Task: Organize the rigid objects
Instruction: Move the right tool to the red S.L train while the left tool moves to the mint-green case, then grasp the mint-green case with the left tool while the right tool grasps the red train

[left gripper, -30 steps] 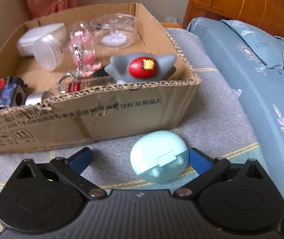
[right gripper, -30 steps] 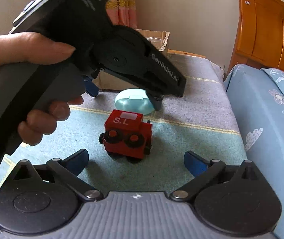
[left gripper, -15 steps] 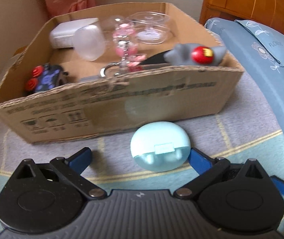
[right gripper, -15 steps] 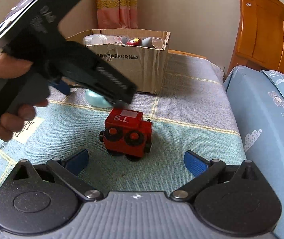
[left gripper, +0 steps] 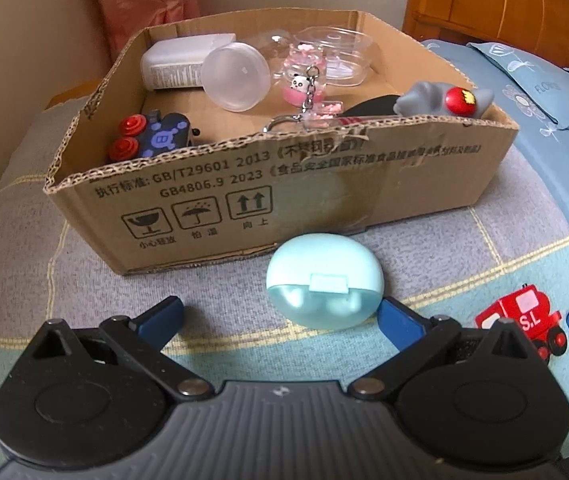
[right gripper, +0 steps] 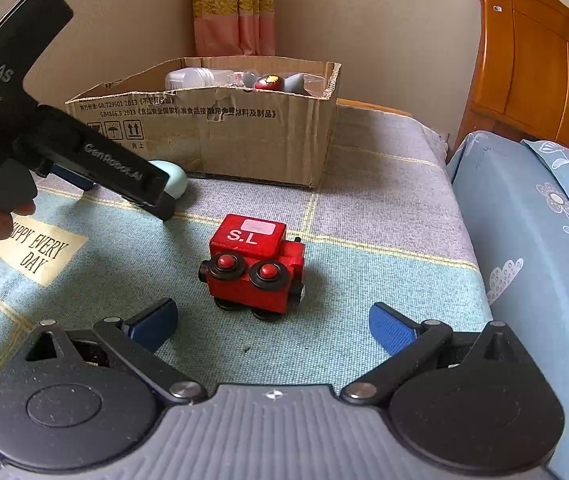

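Observation:
A light-blue earbud case lies on the blanket just in front of the cardboard box. My left gripper is open and empty, its fingers either side of the case's near edge, apart from it. A red toy train marked S.L stands on the blanket; it also shows in the left wrist view. My right gripper is open and empty just short of the train. The left gripper shows in the right wrist view, partly hiding the case.
The box holds a dark toy with red wheels, a white bottle, clear plastic containers, a pink keychain and a grey toy. A blue quilt and wooden headboard lie right.
My left gripper has swung left and pulled back, so it now faces the box's long side with the case still between its fingers. The right gripper and the train have not moved.

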A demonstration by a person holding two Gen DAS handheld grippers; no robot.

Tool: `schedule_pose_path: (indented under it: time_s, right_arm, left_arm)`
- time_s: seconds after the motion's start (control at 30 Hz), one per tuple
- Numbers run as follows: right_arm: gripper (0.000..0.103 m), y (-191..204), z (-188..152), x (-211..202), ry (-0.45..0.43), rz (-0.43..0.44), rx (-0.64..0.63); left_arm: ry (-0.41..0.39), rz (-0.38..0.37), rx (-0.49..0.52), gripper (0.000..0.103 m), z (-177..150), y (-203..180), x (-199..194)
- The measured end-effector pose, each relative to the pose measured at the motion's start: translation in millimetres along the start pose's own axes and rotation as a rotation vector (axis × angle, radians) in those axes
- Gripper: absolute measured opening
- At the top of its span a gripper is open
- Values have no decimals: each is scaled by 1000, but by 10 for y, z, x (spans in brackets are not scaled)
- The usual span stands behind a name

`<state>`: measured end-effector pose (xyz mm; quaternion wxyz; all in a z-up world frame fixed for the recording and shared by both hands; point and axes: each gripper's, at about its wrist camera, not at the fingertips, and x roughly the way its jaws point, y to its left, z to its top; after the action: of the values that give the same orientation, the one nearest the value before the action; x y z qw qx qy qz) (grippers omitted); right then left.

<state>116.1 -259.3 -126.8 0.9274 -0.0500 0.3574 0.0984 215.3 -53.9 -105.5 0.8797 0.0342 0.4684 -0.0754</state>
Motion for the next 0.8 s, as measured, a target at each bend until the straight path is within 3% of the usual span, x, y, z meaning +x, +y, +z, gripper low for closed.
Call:
schedule_pose_path:
  time_s: [0.37,0.43,0.6,0.8]
  right_arm:
    - [103,7,-3,3,-4,2,-2]
    - [103,5,-5,9,-6,3,-3]
    - [103,4,-13,7,-13,8,-7]
    - [103,24,-4,9,-9,18,-17]
  left_arm:
    - [-42,-84,121,102,25,-145,50]
    - [-51,-90,125,98,21,-138,50]
    - [-86,-110,167,75,13,-167,4]
    - [-102,-108,167,61,18,-131,-20]
